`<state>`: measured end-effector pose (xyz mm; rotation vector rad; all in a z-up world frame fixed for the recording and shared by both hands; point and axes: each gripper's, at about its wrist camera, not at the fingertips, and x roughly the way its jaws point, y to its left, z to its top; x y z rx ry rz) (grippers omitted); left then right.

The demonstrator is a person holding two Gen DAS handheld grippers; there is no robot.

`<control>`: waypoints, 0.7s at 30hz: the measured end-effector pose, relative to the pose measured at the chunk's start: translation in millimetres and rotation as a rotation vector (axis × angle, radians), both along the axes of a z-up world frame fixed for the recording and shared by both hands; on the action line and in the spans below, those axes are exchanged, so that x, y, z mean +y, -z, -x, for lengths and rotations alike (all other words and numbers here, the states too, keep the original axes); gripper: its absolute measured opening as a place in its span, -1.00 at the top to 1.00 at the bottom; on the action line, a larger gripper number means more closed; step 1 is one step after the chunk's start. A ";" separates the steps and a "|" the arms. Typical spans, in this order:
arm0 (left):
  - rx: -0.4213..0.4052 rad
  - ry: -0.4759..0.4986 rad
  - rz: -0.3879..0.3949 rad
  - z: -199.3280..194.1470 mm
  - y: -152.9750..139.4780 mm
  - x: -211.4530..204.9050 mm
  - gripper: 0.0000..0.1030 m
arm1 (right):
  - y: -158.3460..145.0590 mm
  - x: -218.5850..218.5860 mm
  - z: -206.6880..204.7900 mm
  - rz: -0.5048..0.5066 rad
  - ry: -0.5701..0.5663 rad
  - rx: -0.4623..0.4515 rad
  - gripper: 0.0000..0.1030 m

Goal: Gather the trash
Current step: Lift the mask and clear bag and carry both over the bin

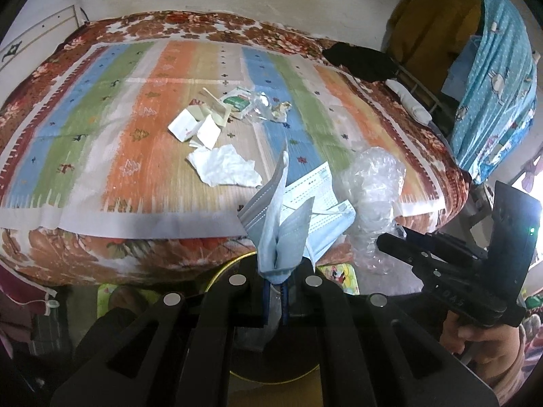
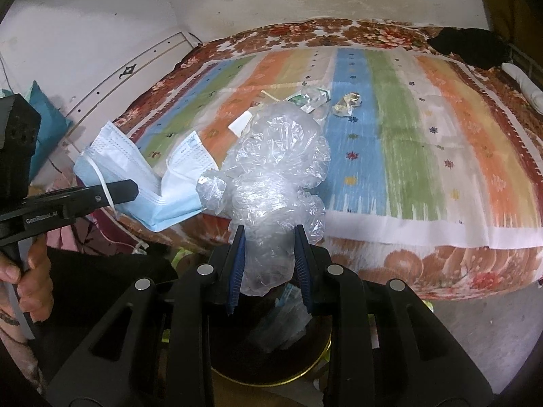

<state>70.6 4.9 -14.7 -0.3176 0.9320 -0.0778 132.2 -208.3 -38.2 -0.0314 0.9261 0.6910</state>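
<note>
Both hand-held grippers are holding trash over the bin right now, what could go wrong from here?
1. The left hand-held gripper pinches only the bottom corner of the face masks; they fan out wide and might land outside the bin.
2. The clear plastic wrap in the right hand-held gripper is bulky and light, so it may cling or drift past the rim when released.

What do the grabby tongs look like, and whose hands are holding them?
Both tongs, left and right, are black plastic with round silver studs and blue ribbed pads. White lettering marks their sides. Bare hands grip the handles; no sleeves are visible.
</note>
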 end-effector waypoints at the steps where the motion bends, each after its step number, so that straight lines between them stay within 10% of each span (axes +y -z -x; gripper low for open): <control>1: -0.001 0.002 -0.007 2.0 0.6 -1.5 0.93 | 0.2 -0.8 2.1 -0.003 0.000 0.003 0.50; 21: 0.079 -0.002 -0.143 29.3 33.8 -23.4 0.93 | 23.3 -1.6 41.9 0.061 -0.019 0.037 0.49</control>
